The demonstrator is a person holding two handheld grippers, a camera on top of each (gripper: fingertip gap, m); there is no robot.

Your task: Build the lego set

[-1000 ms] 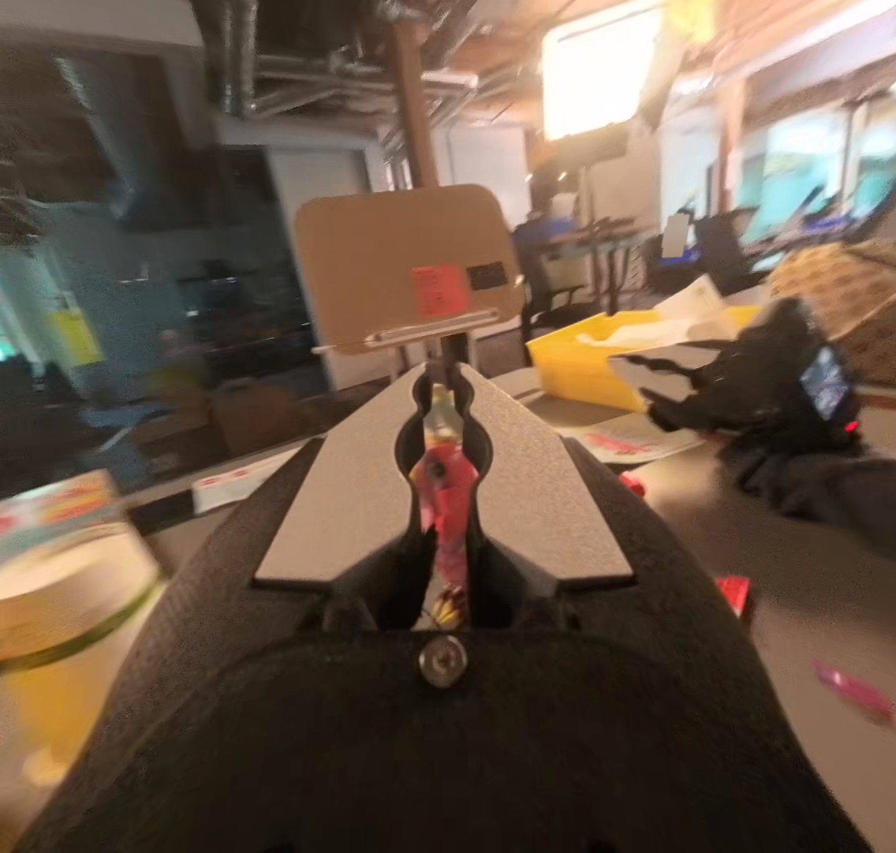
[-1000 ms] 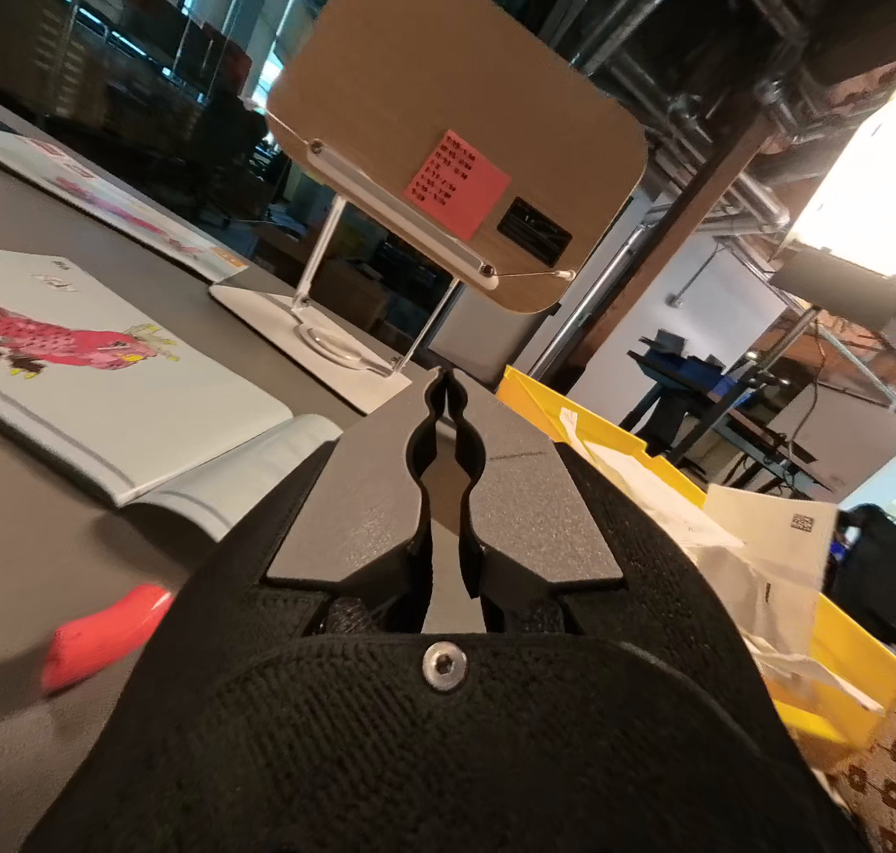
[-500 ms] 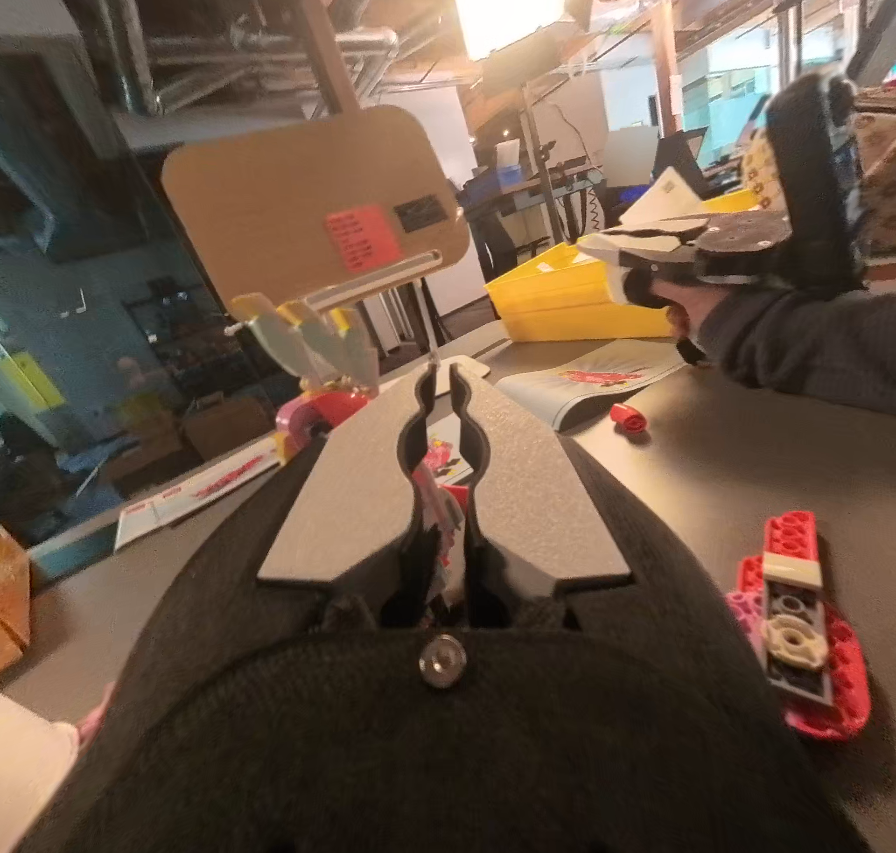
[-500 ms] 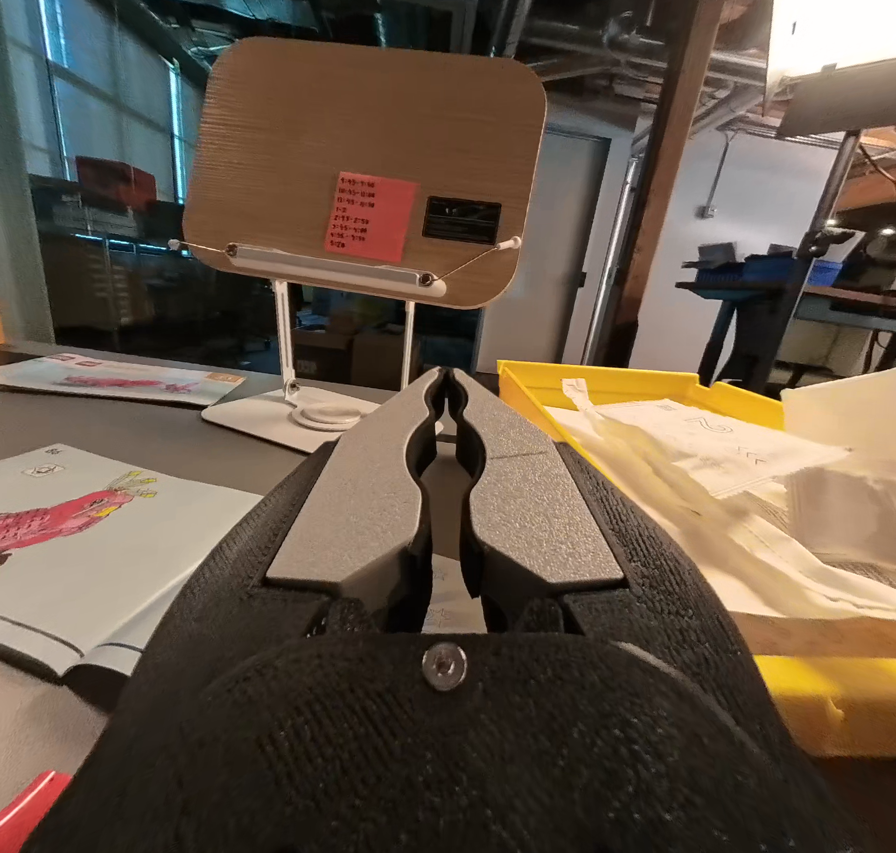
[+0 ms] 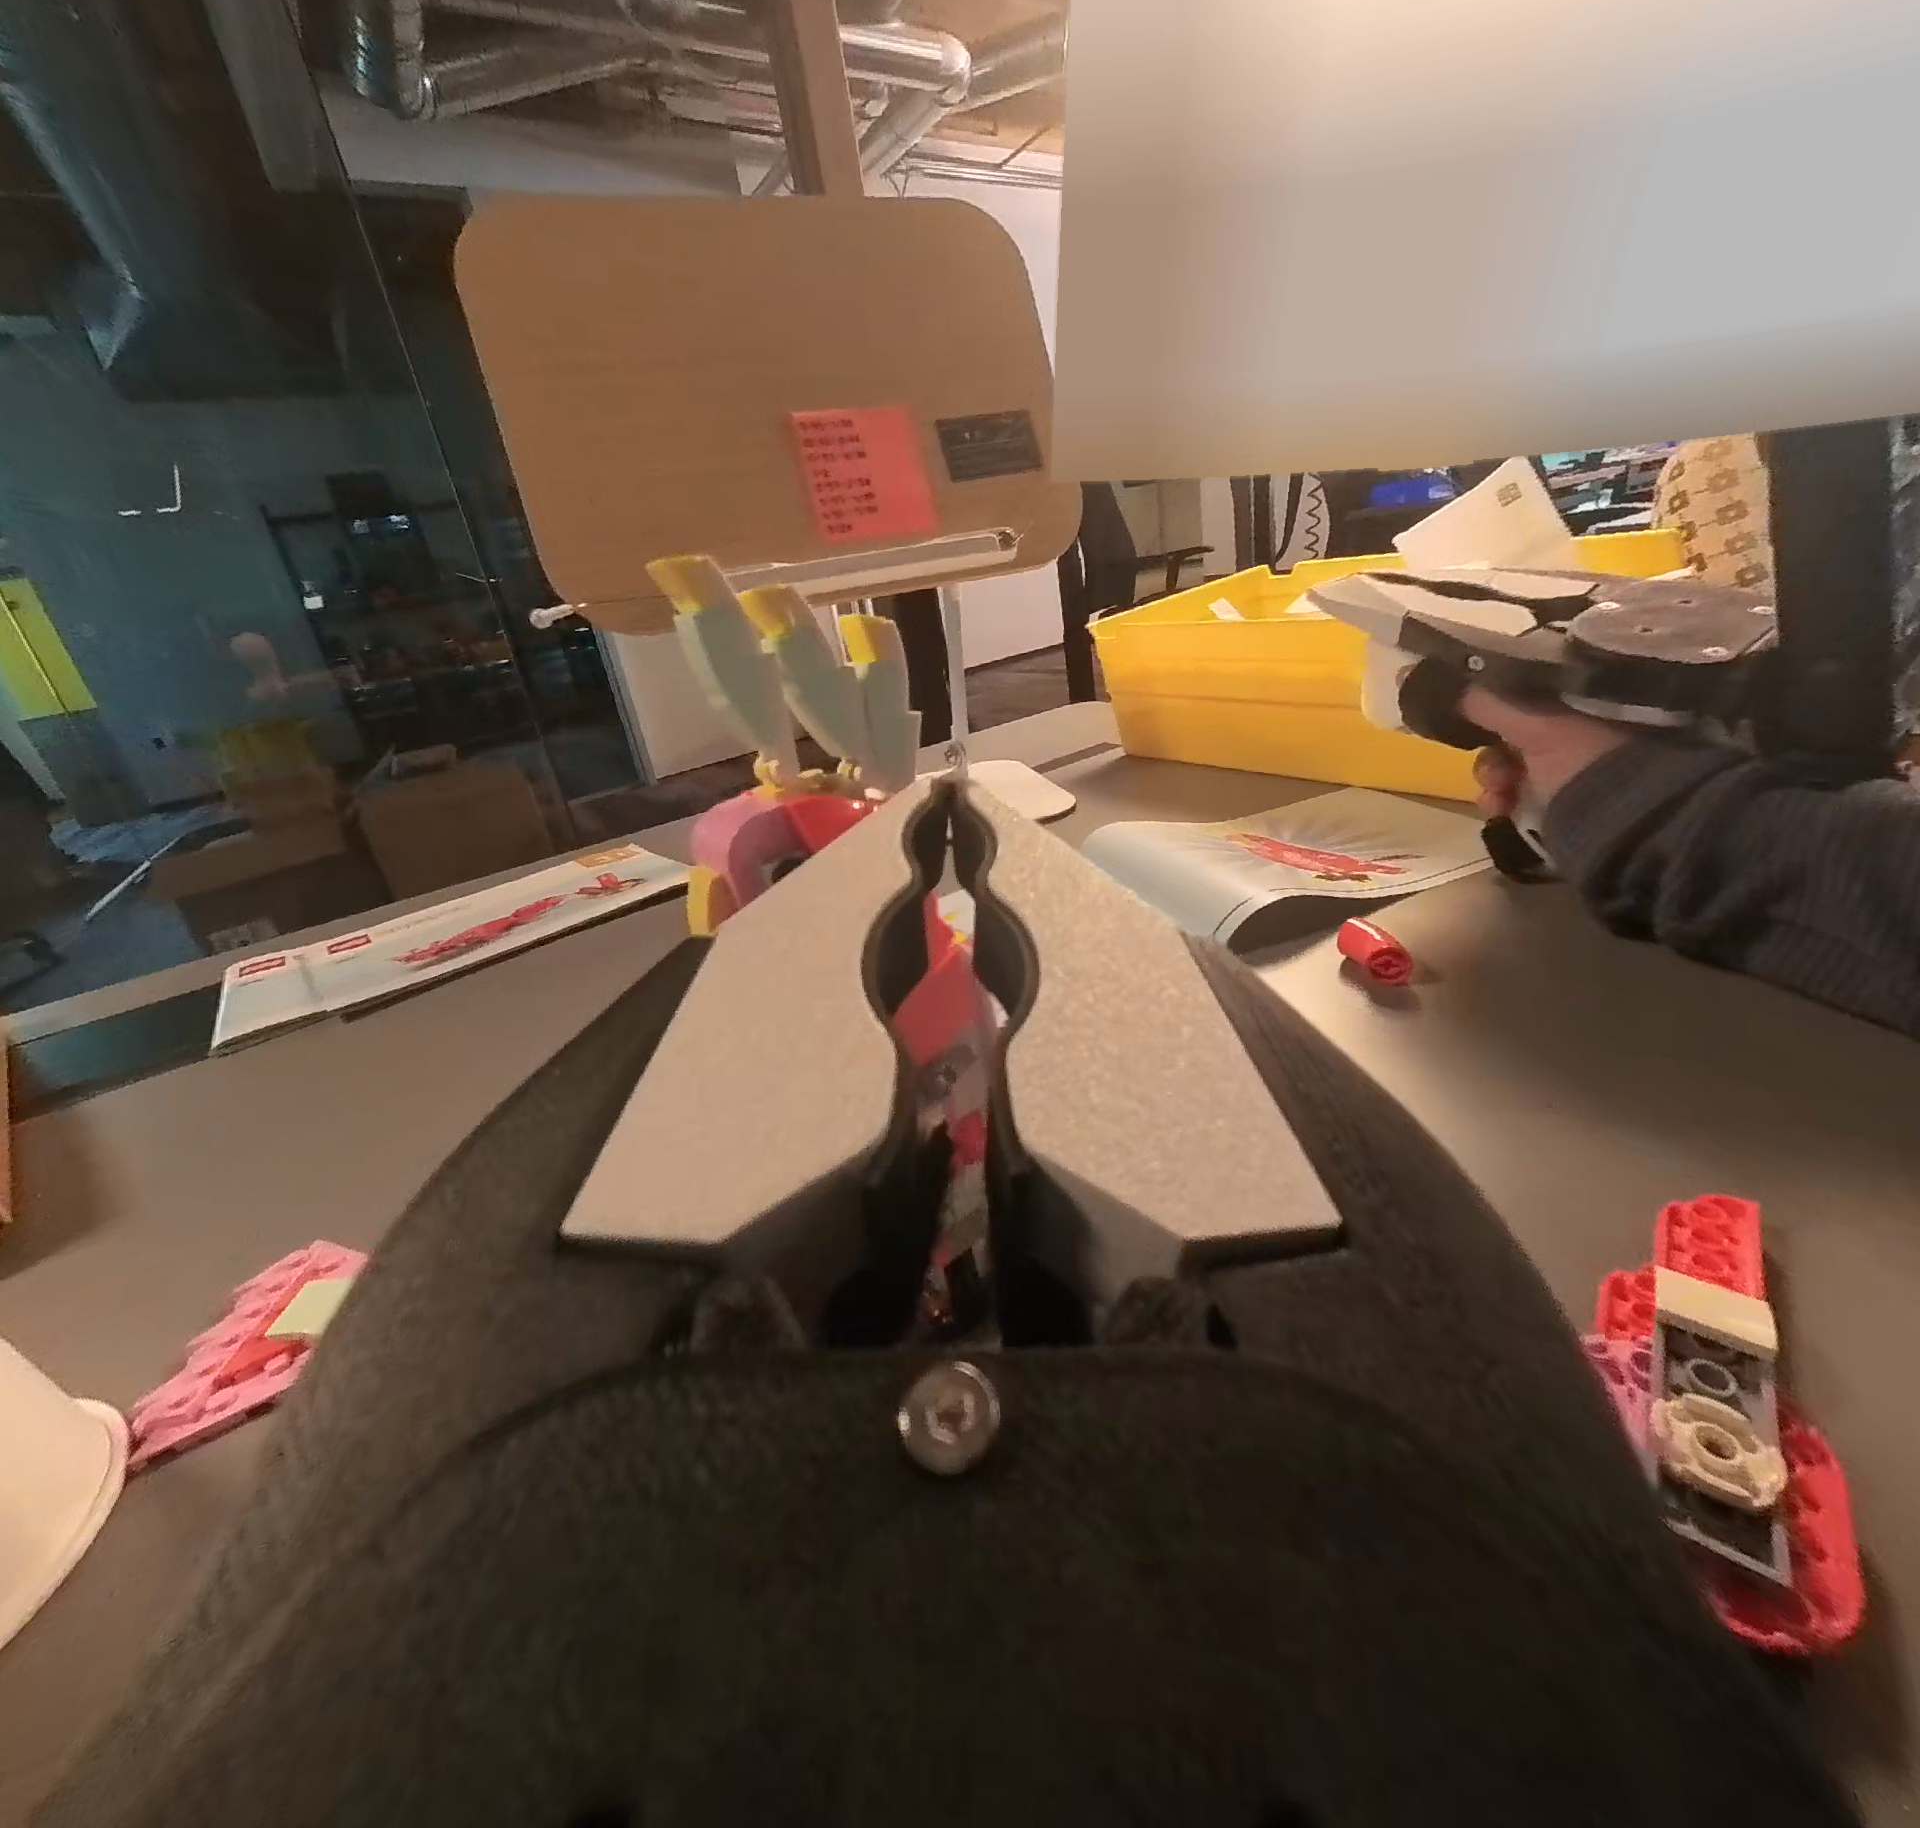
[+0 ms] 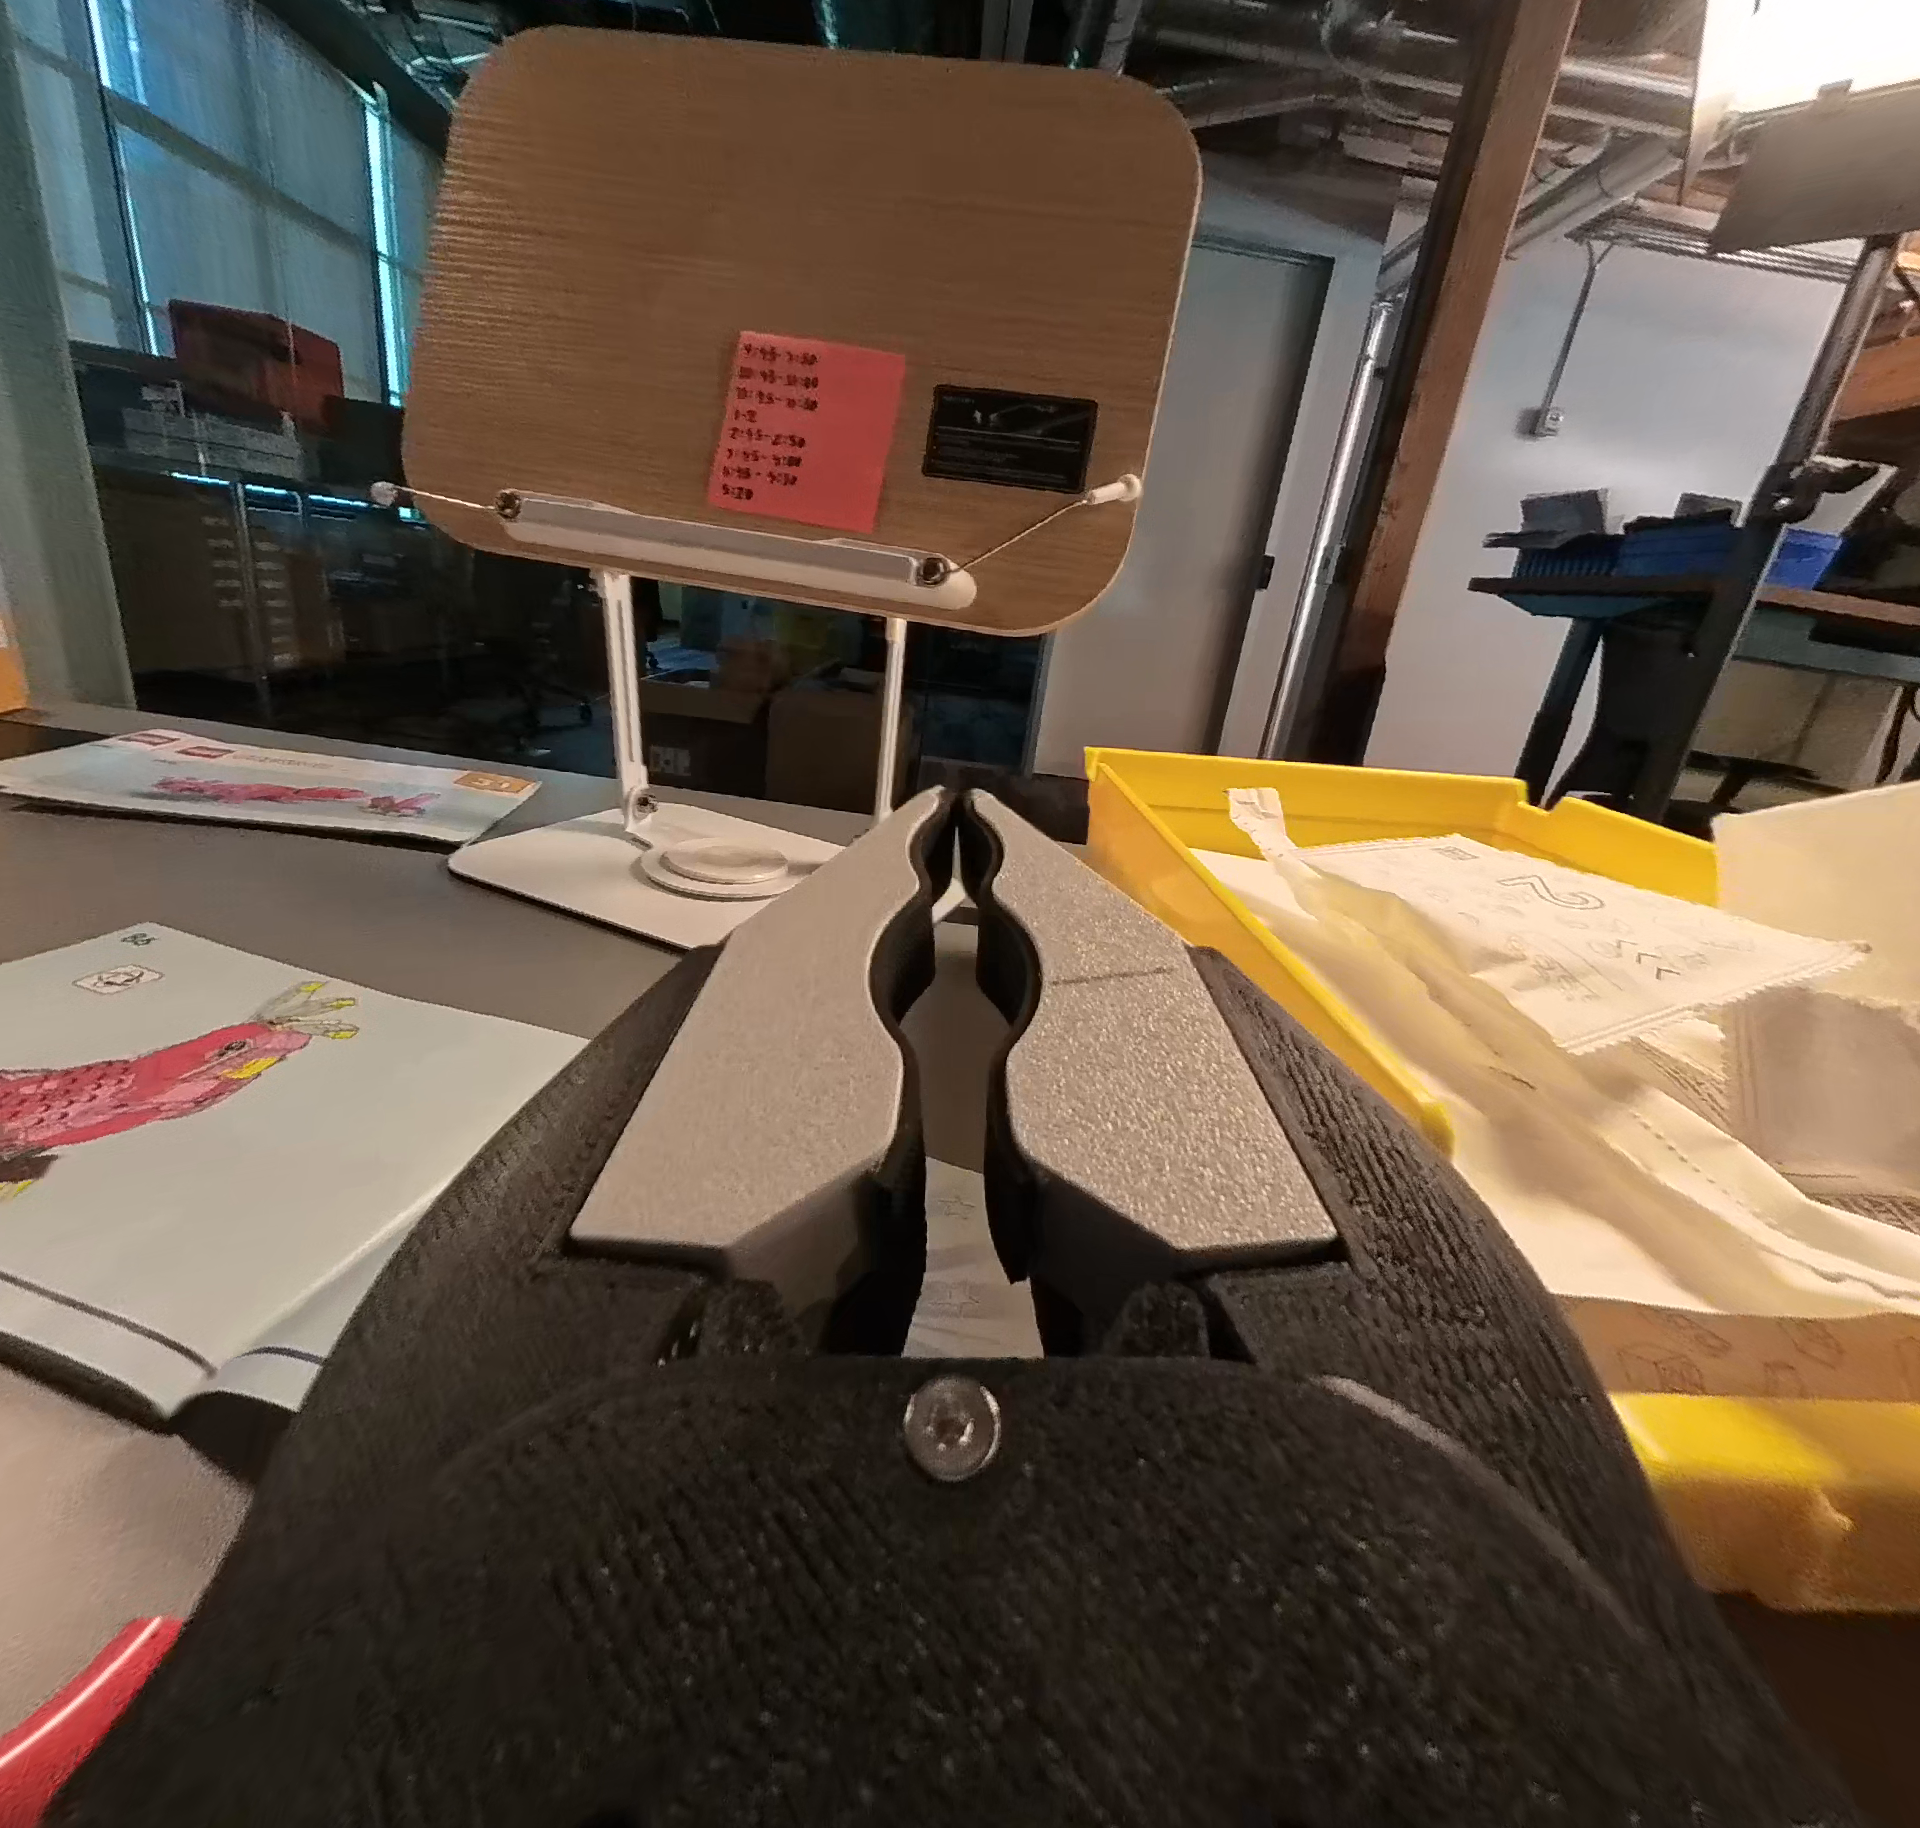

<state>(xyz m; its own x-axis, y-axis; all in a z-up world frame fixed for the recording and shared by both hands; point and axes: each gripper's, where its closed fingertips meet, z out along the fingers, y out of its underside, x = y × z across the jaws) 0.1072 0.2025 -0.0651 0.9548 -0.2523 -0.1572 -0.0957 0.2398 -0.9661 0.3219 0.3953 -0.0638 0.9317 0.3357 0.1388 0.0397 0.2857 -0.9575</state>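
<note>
Left gripper (image 5: 951,814), tips clenched with nothing between them, above a red and pink brick bird (image 5: 774,833) standing on the dark table (image 5: 312,1134); loose brick pieces (image 5: 1704,1404) lie beside. Right gripper (image 6: 958,824), likewise clenched and bare, points toward a wooden book stand (image 6: 800,324), between an open booklet (image 6: 208,1103) and a yellow tray (image 6: 1299,822) of paper bags.

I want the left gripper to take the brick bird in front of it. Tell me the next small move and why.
Probably open the left gripper first. Its fingertips are closed together, with the red and pink brick bird just beyond and below them, so it cannot take anything yet. The right gripper, also closed, is off by the yellow tray.
</note>
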